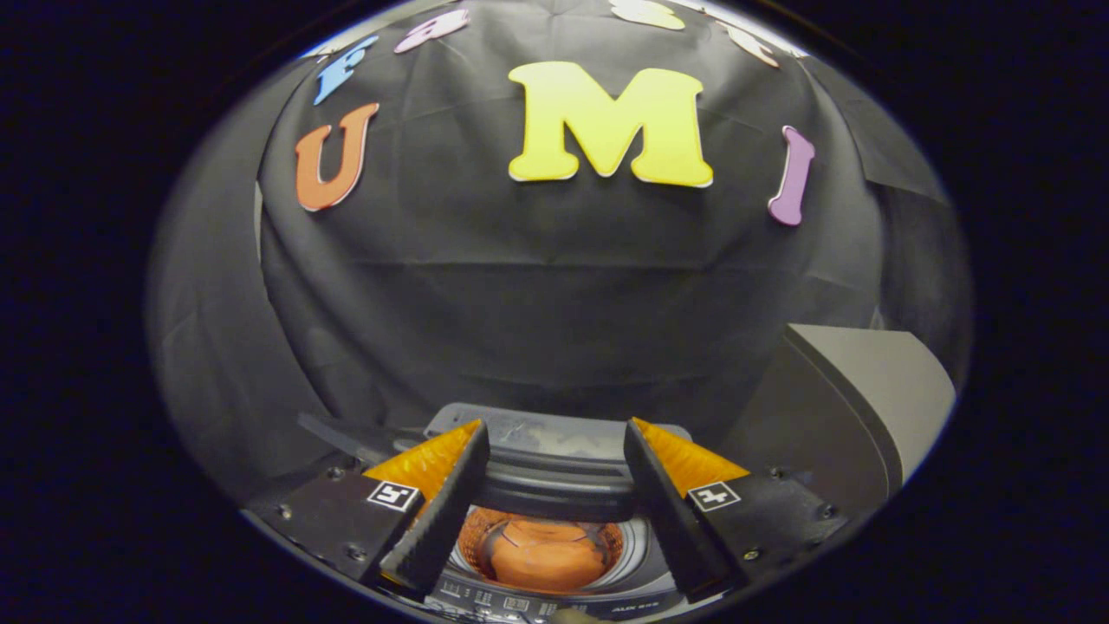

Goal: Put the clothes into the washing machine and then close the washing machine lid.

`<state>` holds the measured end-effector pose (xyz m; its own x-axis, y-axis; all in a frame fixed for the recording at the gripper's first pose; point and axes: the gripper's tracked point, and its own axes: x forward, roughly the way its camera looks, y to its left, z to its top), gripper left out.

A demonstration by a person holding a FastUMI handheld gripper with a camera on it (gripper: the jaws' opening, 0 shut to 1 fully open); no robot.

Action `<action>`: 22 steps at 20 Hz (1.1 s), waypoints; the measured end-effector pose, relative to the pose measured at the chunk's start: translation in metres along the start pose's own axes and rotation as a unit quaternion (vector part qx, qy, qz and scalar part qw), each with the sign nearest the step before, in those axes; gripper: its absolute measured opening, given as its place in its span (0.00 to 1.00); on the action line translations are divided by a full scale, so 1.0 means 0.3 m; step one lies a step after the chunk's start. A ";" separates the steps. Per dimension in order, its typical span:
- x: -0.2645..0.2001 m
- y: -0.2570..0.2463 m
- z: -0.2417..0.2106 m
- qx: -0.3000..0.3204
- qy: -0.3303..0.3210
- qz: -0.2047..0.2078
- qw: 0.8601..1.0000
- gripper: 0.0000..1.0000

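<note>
Black cloth wall behind | your gripper spread wide, holding nothing, above the small grey top-loading washing machine | orange garment already in the drum | raised dark lid at far side: push off-centre and it may slip.

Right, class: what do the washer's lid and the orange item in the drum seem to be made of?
Lid: probably smoked, glossy plastic or glass in a grey frame; it shows pale reflections. Orange item: seems soft cloth, matte, with rounded folds and a dark seam line. The open gripper hangs above the drum, fingers touching nothing.
</note>
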<state>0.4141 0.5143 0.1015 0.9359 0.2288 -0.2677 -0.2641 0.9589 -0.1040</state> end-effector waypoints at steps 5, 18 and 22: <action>0.010 -0.026 -0.170 0.013 0.069 -0.007 0.997 0.98; -0.117 -0.033 -0.197 0.006 0.084 0.018 0.996 0.99; -0.309 -0.070 -0.123 0.004 0.040 0.028 0.999 0.99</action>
<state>0.3244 0.4668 0.0931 0.8978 0.2692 -0.3485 -0.3142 0.9461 -0.0787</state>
